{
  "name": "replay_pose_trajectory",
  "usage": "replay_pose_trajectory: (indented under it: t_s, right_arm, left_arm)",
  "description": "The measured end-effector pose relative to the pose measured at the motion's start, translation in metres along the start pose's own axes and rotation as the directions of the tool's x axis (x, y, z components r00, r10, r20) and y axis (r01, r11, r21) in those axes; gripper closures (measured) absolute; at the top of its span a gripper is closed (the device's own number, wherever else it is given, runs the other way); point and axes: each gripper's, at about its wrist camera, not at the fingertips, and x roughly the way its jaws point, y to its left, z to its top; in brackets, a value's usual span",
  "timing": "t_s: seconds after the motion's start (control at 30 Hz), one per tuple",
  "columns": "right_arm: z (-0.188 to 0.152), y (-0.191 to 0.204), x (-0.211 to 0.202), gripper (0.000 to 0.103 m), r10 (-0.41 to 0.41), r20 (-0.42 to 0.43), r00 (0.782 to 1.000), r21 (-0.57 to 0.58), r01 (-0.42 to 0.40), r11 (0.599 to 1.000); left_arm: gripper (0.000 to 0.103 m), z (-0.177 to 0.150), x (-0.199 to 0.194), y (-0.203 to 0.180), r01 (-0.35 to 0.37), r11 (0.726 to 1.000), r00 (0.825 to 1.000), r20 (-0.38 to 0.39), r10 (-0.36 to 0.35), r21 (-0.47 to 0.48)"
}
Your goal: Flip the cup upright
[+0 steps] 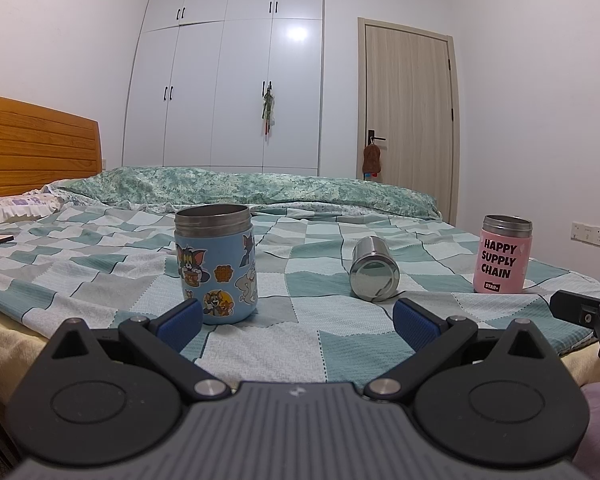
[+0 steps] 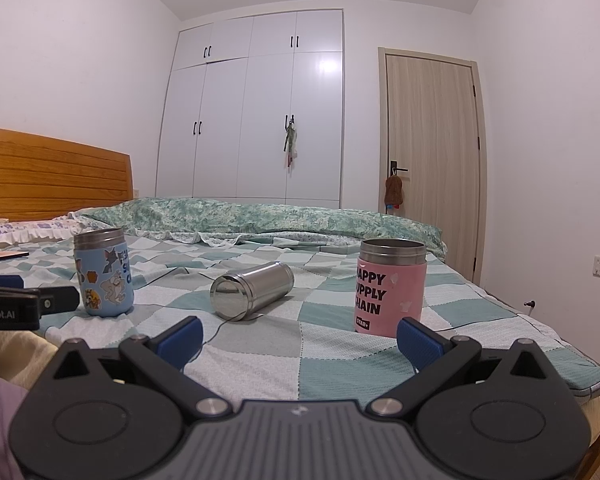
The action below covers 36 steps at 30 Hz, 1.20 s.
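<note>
A bare steel cup (image 1: 374, 268) lies on its side on the checked bedspread, its base toward me; it also shows in the right wrist view (image 2: 252, 291). A blue cartoon-sticker cup (image 1: 216, 264) (image 2: 103, 272) stands upright to its left. A pink "Happy Supply Chain" cup (image 1: 503, 260) (image 2: 390, 286) stands upright to its right. My left gripper (image 1: 298, 322) is open and empty, low at the bed's near edge, in front of the blue cup. My right gripper (image 2: 300, 338) is open and empty, in front of the gap between the steel and pink cups.
The checked bedspread (image 1: 300, 344) covers the bed. A green floral quilt (image 1: 260, 188) lies along the far side. A wooden headboard (image 1: 32, 148) is at the left, a white wardrobe (image 1: 228, 92) and a door (image 1: 408, 120) behind. The other gripper shows at the frame edge (image 1: 596, 312) (image 2: 16, 304).
</note>
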Motion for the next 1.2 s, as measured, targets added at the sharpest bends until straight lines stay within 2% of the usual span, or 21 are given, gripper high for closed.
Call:
replay_pose_trajectory:
  t_s: [0.63, 0.87, 1.2]
  right_arm:
    - [0.001, 0.001, 0.002, 0.0, 0.005, -0.007, 1.0, -0.002, -0.005, 1.0]
    - [0.011, 0.006, 0.012, 0.0, 0.081, -0.032, 0.996, -0.031, -0.082, 0.996]
    - [0.04, -0.004, 0.049, 0.0, 0.152, -0.075, 0.986, -0.03, -0.154, 0.988]
  left_arm:
    - [0.0, 0.001, 0.001, 0.0, 0.003, 1.0, 1.0, -0.01, -0.003, 0.001]
    - [0.0, 0.011, 0.009, -0.009, 0.08, 0.997, 0.995, -0.053, -0.081, -0.009]
    - [0.0, 0.037, 0.029, -0.02, 0.12, 0.991, 0.991, -0.057, -0.117, 0.051]
